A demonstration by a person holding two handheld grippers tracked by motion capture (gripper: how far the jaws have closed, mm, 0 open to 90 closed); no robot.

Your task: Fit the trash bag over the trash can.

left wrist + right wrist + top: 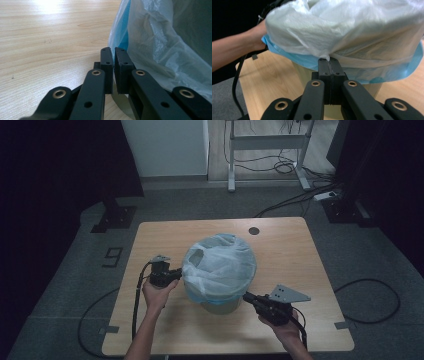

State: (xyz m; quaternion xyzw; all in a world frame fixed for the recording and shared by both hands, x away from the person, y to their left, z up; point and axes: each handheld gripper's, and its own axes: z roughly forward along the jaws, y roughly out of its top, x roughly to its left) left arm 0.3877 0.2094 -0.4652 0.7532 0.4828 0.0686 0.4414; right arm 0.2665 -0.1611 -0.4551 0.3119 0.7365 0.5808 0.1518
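Note:
A beige bin point(220, 307) stands mid-table, lined with a blue bag point(193, 293) and draped with a whitish bag point(220, 262). My left gripper point(178, 274) meets the bin's left side. In the left gripper view its jaws point(114, 51) stand a thin slit apart, with the blue bag's edge point(122, 32) running into the slit beside the whitish film point(160, 37). My right gripper point(246, 296) reaches in from the front right. Its jaws point(329, 61) are pressed together on a pinch of the whitish bag point(342, 27), just above the blue hem point(387, 72) and the bin wall point(303, 72).
The wooden table point(290, 255) has a round dark grommet point(254, 230) near its far edge. A white desk frame point(267, 142) and cables point(285, 167) sit on the floor beyond. A "9" mark point(113, 256) lies left of the table. The other hand point(254, 37) shows behind the bin.

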